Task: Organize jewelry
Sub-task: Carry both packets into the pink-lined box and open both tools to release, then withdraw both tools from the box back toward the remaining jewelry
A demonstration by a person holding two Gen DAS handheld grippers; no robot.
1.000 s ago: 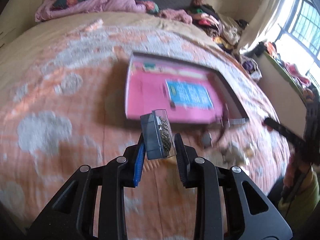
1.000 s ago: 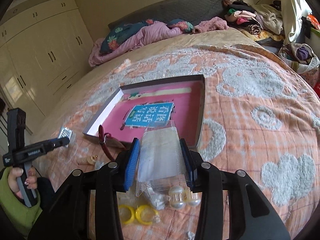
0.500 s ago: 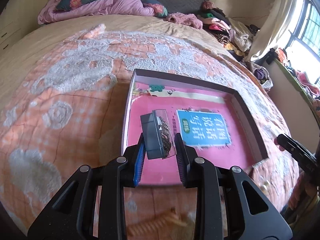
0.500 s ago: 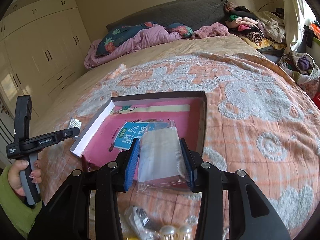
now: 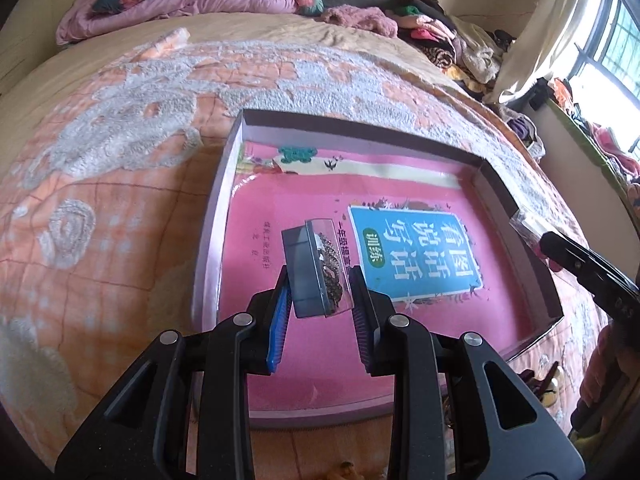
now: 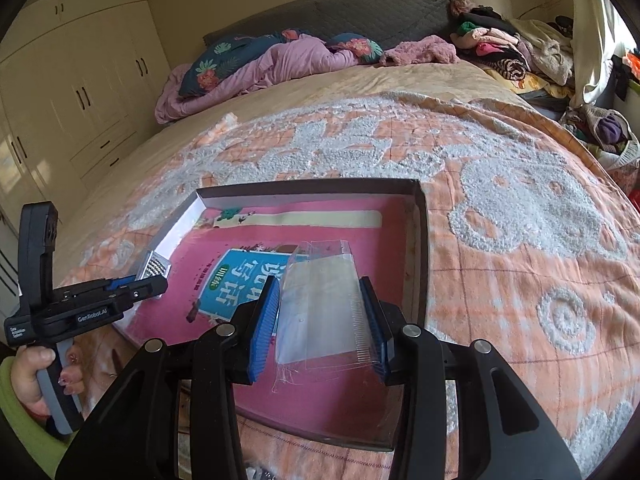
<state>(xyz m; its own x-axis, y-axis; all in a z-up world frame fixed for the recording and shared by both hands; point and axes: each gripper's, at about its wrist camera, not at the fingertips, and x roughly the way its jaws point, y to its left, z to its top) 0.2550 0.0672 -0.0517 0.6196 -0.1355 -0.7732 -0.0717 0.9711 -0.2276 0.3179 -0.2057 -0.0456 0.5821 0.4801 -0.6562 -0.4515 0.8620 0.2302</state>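
Observation:
A shallow open box (image 5: 224,216) with a pink printed bottom lies on the bed; it also shows in the right wrist view (image 6: 418,240). My left gripper (image 5: 318,292) is shut on a small clear-lidded case of dark beaded jewelry (image 5: 316,268), held above the box's left half. The case and left gripper also show in the right wrist view (image 6: 154,268) at the box's left rim. My right gripper (image 6: 326,316) is shut on a clear plastic packet (image 6: 320,304), held over the box's right part. The right gripper's tip shows in the left wrist view (image 5: 560,248).
The bed has an orange and white blanket (image 6: 520,220). Pink bedding and pillows (image 6: 260,64) lie at the headboard, clothes (image 6: 508,52) at the far right. White wardrobes (image 6: 80,80) stand left. Small loose items (image 5: 548,384) lie by the box's near right corner.
Both grippers moved forward from the loose items near the bed's edge to above the box, each still holding its item.

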